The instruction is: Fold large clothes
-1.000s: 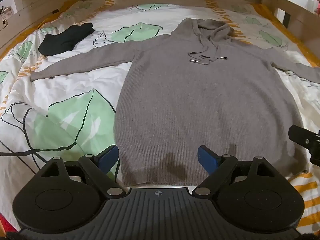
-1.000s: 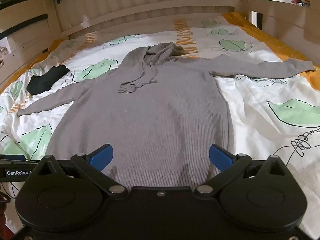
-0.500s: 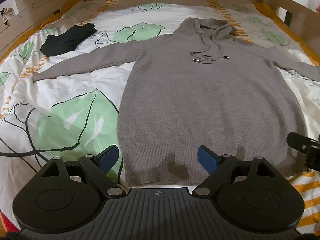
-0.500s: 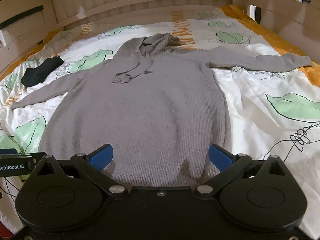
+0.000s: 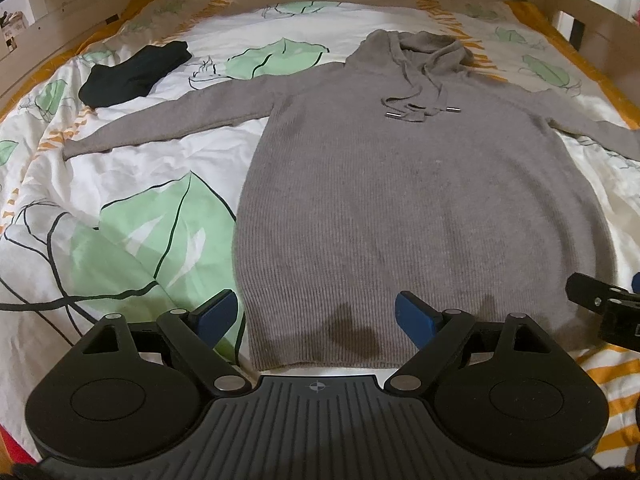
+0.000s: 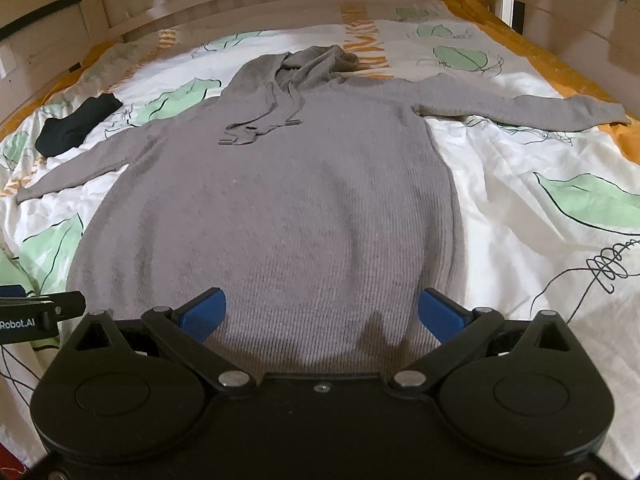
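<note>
1. The bed (image 5: 132, 184) fills the room ahead, with pale wooden rails around it and a white cover printed with green leaves and orange stripes
2. A grey hooded sweater (image 5: 420, 208) lies flat, face up, down the middle of the bed, its hood (image 5: 432, 46) towards the far rail and its hem nearest the two grippers
3. Both sleeves are spread out sideways; the left sleeve (image 5: 180, 120) runs out across the cover, and the right sleeve (image 6: 520, 110) reaches to the orange edge of the cover
4. A dark folded garment (image 5: 134, 74) sits near the far left corner, just beyond the left sleeve and apart from it
5. The left gripper (image 5: 316, 316) hangs over the hem's left corner, its blue jaws wide apart and holding nothing
6. The right gripper (image 6: 322, 310) hangs over the hem's right part, jaws likewise wide apart, with knit beneath them but nothing clamped
7. The hood's drawstrings (image 5: 420, 110) lie looped on the chest, with small metal tips
</note>
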A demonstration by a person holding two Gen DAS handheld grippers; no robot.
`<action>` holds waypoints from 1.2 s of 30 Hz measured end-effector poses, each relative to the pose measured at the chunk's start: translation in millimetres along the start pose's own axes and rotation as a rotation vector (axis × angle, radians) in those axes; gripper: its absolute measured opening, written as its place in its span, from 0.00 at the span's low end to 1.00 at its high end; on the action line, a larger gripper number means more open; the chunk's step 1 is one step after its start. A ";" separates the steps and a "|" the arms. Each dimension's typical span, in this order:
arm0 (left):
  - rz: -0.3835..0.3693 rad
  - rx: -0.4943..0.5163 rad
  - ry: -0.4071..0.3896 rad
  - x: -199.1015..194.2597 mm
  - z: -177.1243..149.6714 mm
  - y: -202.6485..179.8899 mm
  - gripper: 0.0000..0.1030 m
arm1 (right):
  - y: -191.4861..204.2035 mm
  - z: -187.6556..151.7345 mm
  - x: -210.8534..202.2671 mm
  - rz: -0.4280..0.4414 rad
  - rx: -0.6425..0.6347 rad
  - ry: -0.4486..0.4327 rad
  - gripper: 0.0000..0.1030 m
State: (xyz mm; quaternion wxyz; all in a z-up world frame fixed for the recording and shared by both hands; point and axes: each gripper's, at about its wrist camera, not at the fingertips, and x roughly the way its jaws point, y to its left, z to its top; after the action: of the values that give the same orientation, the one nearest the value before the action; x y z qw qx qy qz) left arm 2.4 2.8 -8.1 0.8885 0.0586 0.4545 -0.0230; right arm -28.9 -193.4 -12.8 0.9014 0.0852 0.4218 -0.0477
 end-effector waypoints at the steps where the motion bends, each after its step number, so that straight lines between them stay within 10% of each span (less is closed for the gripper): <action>1: 0.000 0.000 0.001 0.4 -0.1 0.0 0.83 | 0.2 -0.4 0.2 -0.001 0.000 0.002 0.99; 24: -0.001 0.010 0.015 7.7 -2.2 -1.7 0.83 | 3.4 0.1 9.9 -0.020 -0.007 0.041 0.99; 36: -0.022 0.018 -0.036 9.3 11.1 -1.0 0.83 | 8.3 12.0 3.3 -0.031 -0.015 -0.074 0.99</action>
State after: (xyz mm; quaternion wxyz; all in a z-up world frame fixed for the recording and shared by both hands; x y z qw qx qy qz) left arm 16.7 0.5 -9.2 0.8957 0.0609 0.4388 -0.0380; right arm -16.4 -187.6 -6.8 0.9162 0.0699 0.3897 -0.0617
